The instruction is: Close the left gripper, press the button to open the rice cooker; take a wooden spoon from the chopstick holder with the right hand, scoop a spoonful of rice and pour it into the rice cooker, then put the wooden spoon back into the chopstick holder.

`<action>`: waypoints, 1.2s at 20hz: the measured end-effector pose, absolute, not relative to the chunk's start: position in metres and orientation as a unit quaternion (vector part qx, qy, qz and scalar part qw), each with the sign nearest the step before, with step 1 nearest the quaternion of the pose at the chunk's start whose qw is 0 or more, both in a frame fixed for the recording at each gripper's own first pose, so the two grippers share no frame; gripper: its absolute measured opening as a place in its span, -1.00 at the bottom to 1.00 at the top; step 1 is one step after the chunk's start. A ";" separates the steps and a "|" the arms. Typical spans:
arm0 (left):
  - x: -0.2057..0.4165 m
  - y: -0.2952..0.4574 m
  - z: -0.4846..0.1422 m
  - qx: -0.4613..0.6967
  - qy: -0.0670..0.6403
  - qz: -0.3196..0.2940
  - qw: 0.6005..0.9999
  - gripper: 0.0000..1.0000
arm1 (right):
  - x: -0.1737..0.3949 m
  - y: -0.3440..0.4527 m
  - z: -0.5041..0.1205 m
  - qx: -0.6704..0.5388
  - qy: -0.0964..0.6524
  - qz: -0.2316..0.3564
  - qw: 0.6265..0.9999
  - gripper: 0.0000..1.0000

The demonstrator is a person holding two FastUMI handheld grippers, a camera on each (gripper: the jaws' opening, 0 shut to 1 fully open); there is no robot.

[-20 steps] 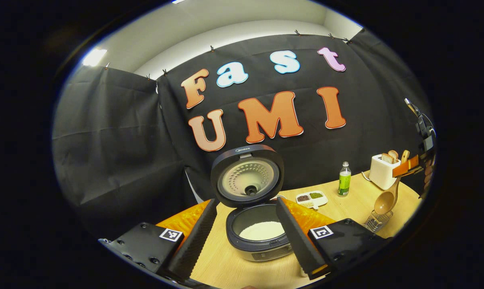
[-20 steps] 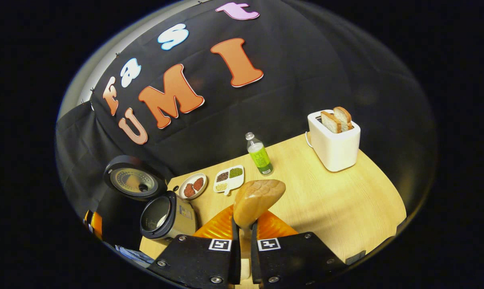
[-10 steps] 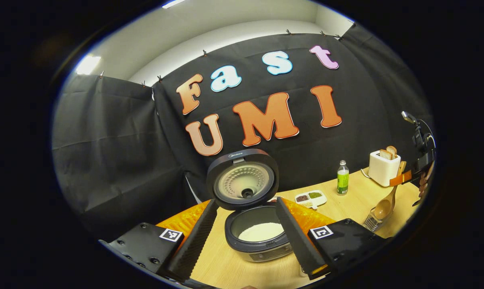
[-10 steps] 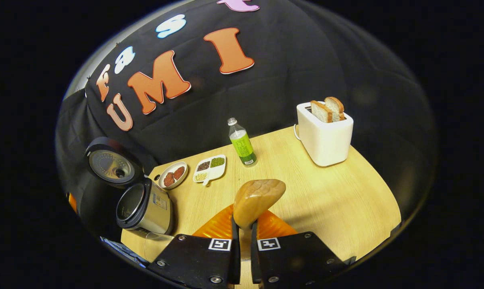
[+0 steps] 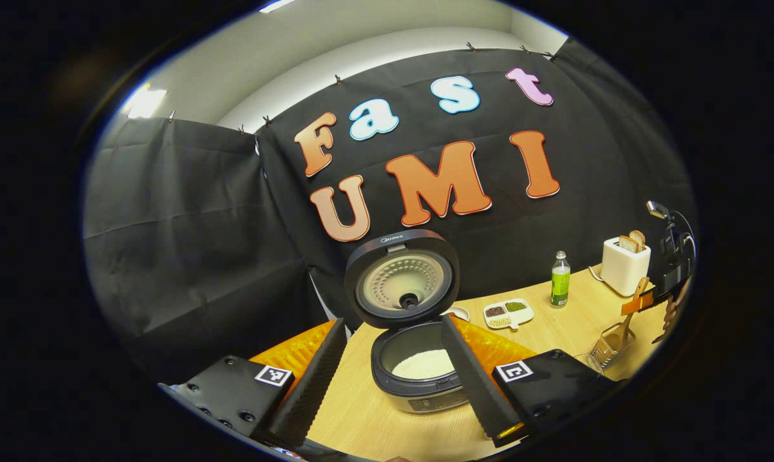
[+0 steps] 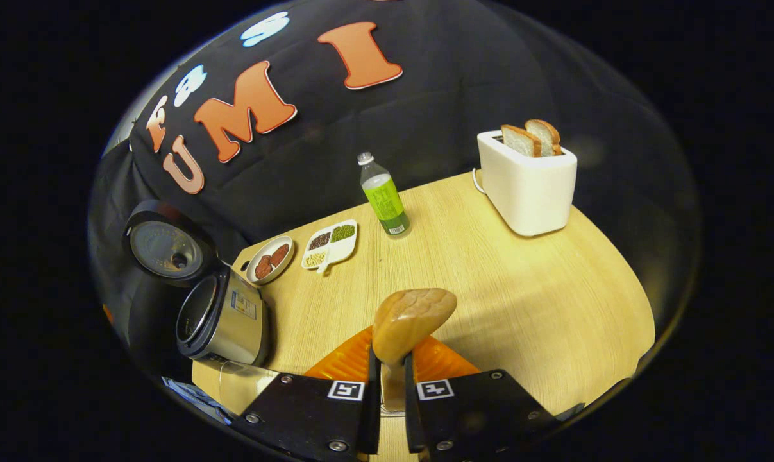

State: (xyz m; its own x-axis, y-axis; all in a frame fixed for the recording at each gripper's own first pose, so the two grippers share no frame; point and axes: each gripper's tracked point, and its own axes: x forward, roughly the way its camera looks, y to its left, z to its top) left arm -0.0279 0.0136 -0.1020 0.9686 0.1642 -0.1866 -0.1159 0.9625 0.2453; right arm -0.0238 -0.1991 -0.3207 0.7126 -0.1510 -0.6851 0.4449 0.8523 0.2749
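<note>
In the left gripper view, the left hand-held gripper [image 5: 393, 378] hangs in front of the cooker [image 5: 420, 378] with its fingers spread wide apart, holding nothing. The cooker stands on the wooden surface [image 5: 374, 423] with its lid [image 5: 402, 277] up and white rice [image 5: 423, 364] in the pot. At the far right of that view, the spoon [image 5: 624, 321] stands bowl-down in the wire holder [image 5: 608, 350], with the right hand-held gripper [image 5: 640, 301] on its handle.

In the right gripper view, the right hand-held gripper [image 6: 388, 410] is clamped on the spoon handle, the handle end [image 6: 412, 313] rising between its fingers. Beyond lie a dish [image 6: 270, 259], a divided tray [image 6: 330, 244], a green bottle [image 6: 384, 196] and a toaster [image 6: 528, 183] with two bread slices [image 6: 531, 138].
</note>
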 end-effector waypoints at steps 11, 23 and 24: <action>-0.012 0.008 -0.102 0.113 0.098 0.043 0.988 0.83 | -0.048 -0.216 -0.308 0.199 0.348 -0.208 0.892 0.42; 0.044 0.040 -0.058 0.056 0.060 0.073 0.994 0.92 | -0.024 -0.219 -0.140 0.083 0.184 -0.230 0.952 0.66; 0.052 0.043 -0.054 0.048 0.056 0.076 0.994 0.94 | -0.021 -0.215 -0.125 0.072 0.169 -0.228 0.956 0.66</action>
State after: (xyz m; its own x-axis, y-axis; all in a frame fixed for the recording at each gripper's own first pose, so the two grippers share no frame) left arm 0.0522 0.0433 -0.0539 0.9821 0.1570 -0.1045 -0.1461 0.9837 0.1050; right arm -0.0212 -0.2153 -0.1250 0.8388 -0.4121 -0.3557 0.4605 0.8857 0.0598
